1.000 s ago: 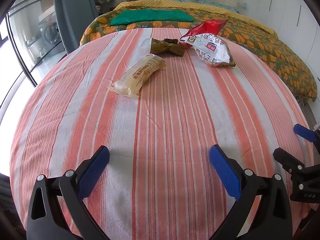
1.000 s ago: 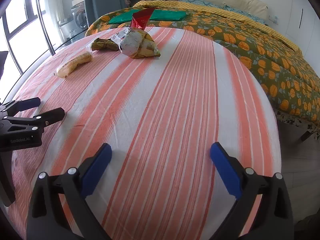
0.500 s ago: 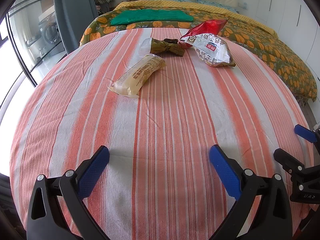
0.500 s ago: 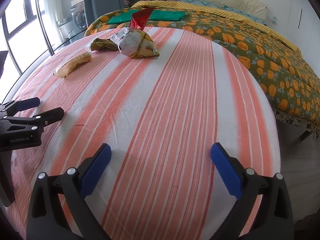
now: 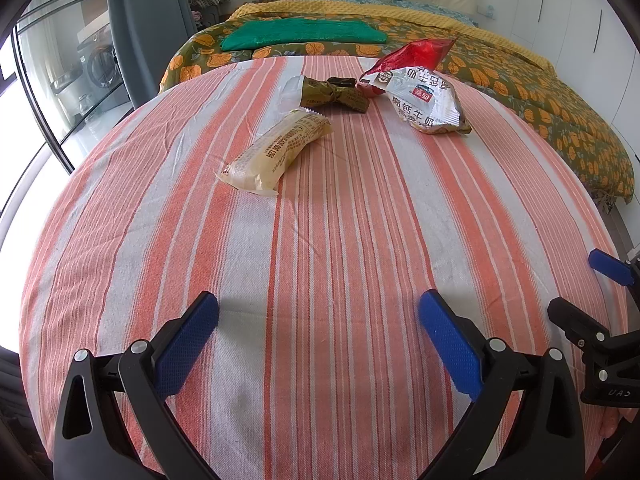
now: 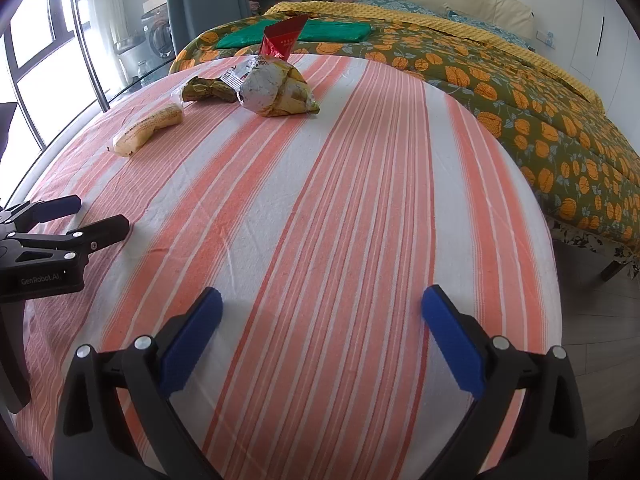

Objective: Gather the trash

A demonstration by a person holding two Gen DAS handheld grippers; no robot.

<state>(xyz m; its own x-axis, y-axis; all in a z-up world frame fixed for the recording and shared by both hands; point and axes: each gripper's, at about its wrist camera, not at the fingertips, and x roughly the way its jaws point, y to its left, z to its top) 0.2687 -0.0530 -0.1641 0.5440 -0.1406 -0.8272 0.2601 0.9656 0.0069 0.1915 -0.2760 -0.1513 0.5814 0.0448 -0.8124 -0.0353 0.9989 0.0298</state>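
Note:
Three wrappers lie at the far side of a round table with an orange-striped cloth: a pale yellow snack wrapper, a crumpled olive-green wrapper, and a silver-and-red bag. My left gripper is open and empty above the near edge, far from the wrappers. My right gripper is open and empty, also near the front edge. Each gripper shows at the side of the other's view.
A bed with an orange-patterned green cover stands behind and to the right of the table, a green folded item on it. A grey curtain and glass doors are at the left. Floor shows right of the table.
The right gripper has drifted slightly; its view shifts a little to the left. The left gripper and the wrappers have not moved.

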